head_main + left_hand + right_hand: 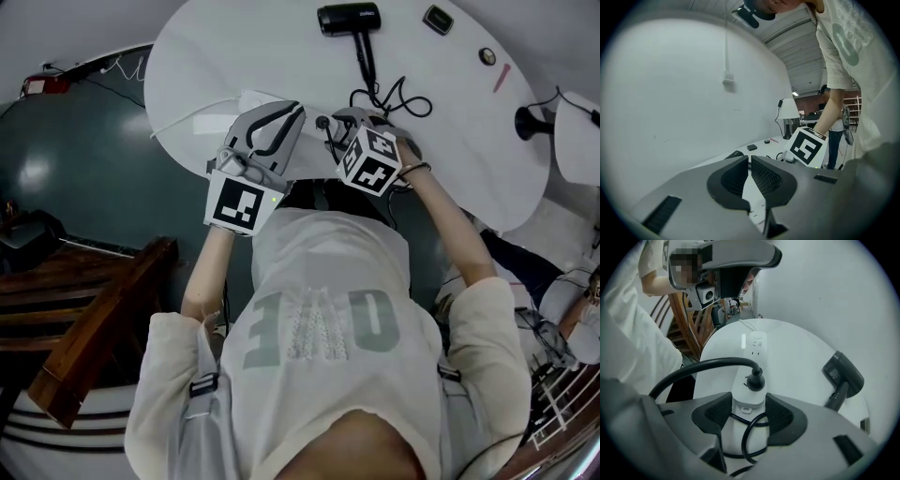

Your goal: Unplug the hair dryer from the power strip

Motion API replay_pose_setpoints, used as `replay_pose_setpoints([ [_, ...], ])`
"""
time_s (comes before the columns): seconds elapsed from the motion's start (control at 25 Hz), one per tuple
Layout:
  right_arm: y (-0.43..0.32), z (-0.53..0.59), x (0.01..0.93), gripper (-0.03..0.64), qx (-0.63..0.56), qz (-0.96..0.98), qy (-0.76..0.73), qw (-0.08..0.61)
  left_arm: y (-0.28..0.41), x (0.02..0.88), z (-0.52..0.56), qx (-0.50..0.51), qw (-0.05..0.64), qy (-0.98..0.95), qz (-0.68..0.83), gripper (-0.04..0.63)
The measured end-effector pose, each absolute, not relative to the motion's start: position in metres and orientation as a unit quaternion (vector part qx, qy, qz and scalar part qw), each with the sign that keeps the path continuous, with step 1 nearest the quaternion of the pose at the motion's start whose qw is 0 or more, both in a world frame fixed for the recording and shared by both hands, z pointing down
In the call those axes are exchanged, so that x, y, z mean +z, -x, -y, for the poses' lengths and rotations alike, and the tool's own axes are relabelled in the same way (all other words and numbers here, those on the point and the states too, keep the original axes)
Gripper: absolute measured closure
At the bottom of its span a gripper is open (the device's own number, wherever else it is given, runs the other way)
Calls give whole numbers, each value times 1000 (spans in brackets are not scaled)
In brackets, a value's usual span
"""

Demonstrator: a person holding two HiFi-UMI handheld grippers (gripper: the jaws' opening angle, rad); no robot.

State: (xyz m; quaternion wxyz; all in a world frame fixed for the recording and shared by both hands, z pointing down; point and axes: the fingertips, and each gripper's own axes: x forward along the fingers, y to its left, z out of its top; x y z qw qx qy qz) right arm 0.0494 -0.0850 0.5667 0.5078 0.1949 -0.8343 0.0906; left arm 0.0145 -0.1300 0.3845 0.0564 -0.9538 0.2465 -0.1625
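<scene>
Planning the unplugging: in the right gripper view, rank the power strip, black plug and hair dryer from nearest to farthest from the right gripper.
1. power strip: its end sits between the jaws of the right gripper.
2. black plug: just ahead, seated in the strip.
3. hair dryer: farther off, to the right.

It looked like an industrial loft workspace: a wooden staircase (84, 309) at eight o'clock from the white round table (234, 56), under a ribbed ceiling (804, 49).
</scene>
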Motion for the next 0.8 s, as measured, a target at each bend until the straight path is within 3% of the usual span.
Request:
replay_pose_setpoints([
  [0.8,-35,102,567,392,99,819,-199,529,18,401,138,-167,11,938,-303,581],
])
